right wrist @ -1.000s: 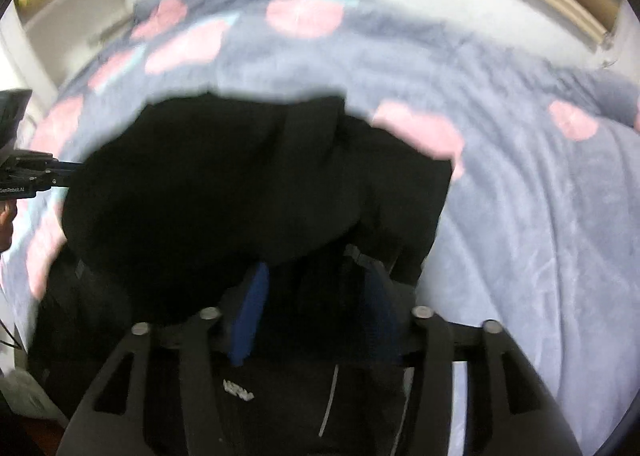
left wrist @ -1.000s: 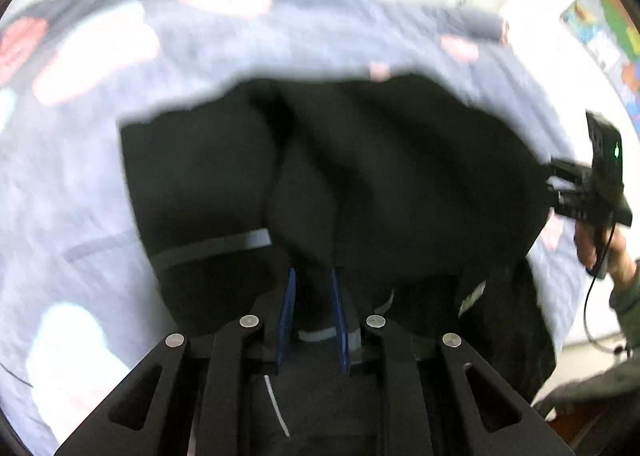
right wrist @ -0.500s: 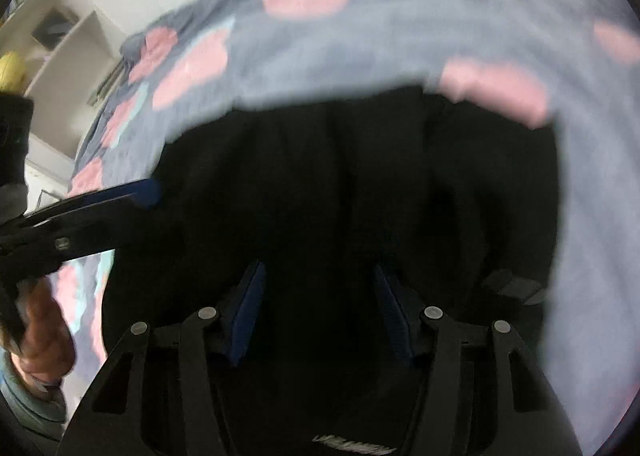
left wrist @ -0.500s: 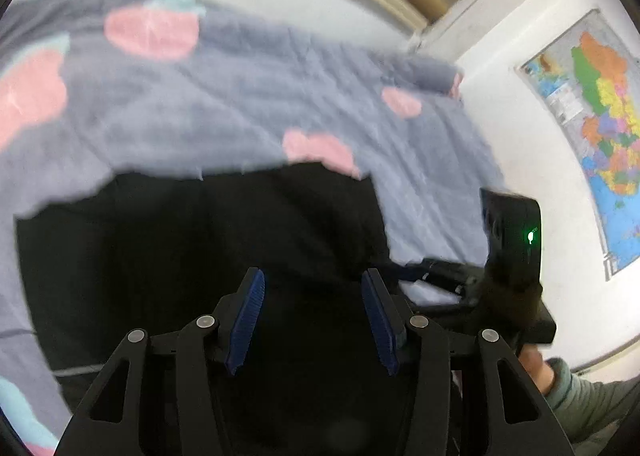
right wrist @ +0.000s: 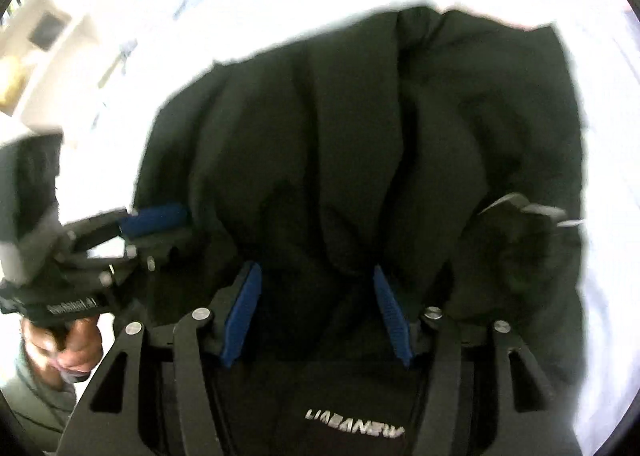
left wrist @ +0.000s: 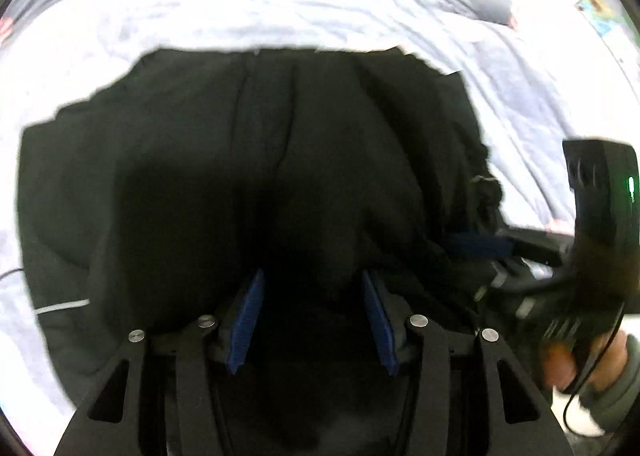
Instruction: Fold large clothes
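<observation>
A large black garment lies folded over itself on the bed and fills both views; it also shows in the right wrist view, with white lettering near the bottom. My left gripper is open just above the fabric, blue pads apart, holding nothing. My right gripper is open over the garment too. The right gripper shows in the left wrist view at the garment's right edge. The left gripper shows in the right wrist view at its left edge.
The pale blue bedspread surrounds the garment, washed out by glare. Shelves stand at the far left of the right wrist view. A wall poster is at the far right.
Both grippers have let go of the garment and opened. The folded-over layer now lies flat on the lower part. Both grippers have dropped close to the fabric.
</observation>
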`<state>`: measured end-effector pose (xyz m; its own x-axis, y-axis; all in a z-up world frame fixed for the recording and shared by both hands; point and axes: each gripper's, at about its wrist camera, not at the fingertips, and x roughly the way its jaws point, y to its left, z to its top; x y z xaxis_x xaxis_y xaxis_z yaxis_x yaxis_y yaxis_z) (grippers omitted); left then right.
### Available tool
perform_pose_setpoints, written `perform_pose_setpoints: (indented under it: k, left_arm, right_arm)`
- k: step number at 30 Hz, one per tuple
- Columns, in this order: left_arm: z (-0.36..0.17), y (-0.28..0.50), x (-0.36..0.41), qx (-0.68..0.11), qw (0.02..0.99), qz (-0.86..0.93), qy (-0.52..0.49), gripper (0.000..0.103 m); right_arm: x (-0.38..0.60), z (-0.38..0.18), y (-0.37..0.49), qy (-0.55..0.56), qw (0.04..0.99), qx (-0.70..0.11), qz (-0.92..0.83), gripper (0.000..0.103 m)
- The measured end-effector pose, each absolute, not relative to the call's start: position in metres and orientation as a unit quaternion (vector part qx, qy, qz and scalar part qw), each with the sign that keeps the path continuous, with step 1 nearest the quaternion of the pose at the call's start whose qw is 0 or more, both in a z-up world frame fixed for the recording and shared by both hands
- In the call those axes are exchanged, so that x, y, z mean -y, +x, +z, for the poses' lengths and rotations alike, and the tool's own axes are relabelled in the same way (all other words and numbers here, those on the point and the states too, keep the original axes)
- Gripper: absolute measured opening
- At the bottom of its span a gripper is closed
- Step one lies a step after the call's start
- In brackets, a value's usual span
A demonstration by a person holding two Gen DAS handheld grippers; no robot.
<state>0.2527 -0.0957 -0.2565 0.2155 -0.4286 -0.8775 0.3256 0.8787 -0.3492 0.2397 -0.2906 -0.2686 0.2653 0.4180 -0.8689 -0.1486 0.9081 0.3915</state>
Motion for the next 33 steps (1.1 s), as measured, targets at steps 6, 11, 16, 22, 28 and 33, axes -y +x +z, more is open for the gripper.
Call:
perform_pose_setpoints:
  k: [6,11,16,22,28,33]
  left_arm:
    - [-0.216,0.214,0.077,-0.549,0.779,-0.292,-0.084,0.052]
    - [-0.259,0.214,0.073,-0.598,0.756,-0.254,-0.078,0.052]
    - [-0.293,0.226,0.053,-0.612,0.735,-0.244,-0.158,0.050]
    - [-0.256,0.205,0.042,-0.605,0.748,-0.234,-0.143,0.046]
    - [-0.223,0.151,0.010,-0.590,0.762,-0.214,-0.157,0.048]
    - [-0.215,0.100,-0.021,-0.591,0.763,-0.185,-0.186,0.048]
  right_arm:
    - [0.289,-0.226,0.263,0.109,0.823,-0.525,0.185,0.062]
    - [0.254,-0.280,0.287,0.033,0.801,-0.577,0.157,0.062]
    - [0.254,-0.304,0.290,0.038,0.796,-0.584,0.151,0.061]
    - [0.278,-0.275,0.261,0.088,0.788,-0.591,0.148,0.062]
    - [0.332,-0.253,0.174,0.158,0.784,-0.586,0.127,0.063]
    - [0.384,-0.247,0.109,0.212,0.777,-0.586,0.085,0.064]
